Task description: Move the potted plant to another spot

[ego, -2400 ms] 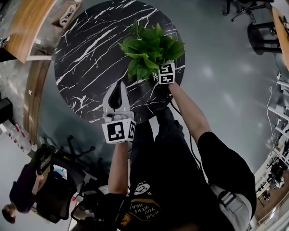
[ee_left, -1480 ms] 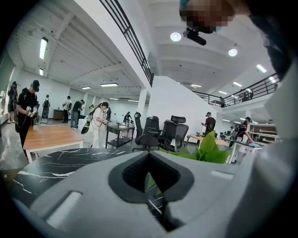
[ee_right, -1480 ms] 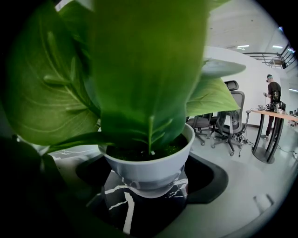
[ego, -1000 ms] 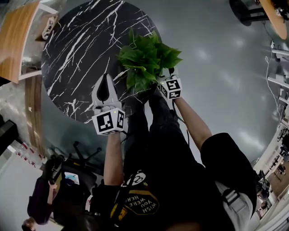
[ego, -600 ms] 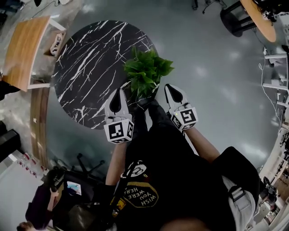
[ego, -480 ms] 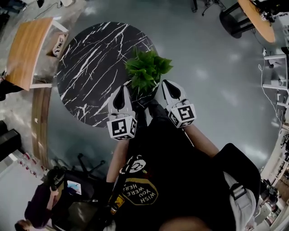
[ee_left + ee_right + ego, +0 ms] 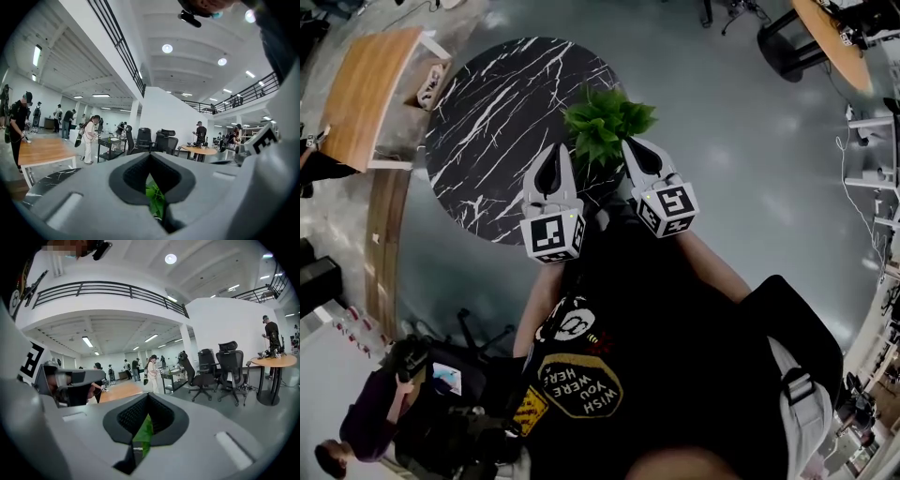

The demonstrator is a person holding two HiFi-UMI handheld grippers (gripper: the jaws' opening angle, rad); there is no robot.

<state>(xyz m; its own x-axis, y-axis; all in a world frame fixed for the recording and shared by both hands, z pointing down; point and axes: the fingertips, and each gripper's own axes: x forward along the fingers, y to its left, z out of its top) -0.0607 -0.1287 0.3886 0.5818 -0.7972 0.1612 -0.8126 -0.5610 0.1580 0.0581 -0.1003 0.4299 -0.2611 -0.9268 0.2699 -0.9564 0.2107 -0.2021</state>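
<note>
The potted plant (image 7: 602, 120), a bush of green leaves, stands at the near right edge of the round black marble table (image 7: 497, 103); its pot is hidden under the leaves. My left gripper (image 7: 551, 150) is raised in front of the table, shut and holding nothing. My right gripper (image 7: 630, 142) is raised beside it, its tips over the plant's right side in the picture, also shut and holding nothing. Green leaves of the plant (image 7: 154, 199) show below the closed tips of the left gripper (image 7: 150, 153). A leaf (image 7: 143, 433) shows under the closed right gripper (image 7: 147, 394).
A wooden table (image 7: 366, 94) stands left of the marble one, with a small box (image 7: 433, 82) beside it. Office chairs (image 7: 225, 366) and a round wooden table (image 7: 274, 363) stand to the right. A person (image 7: 366, 422) sits at lower left. Grey floor surrounds the table.
The right gripper has come off the plant and shut. Both grippers have risen toward the camera. The plant stays at the table's near right edge.
</note>
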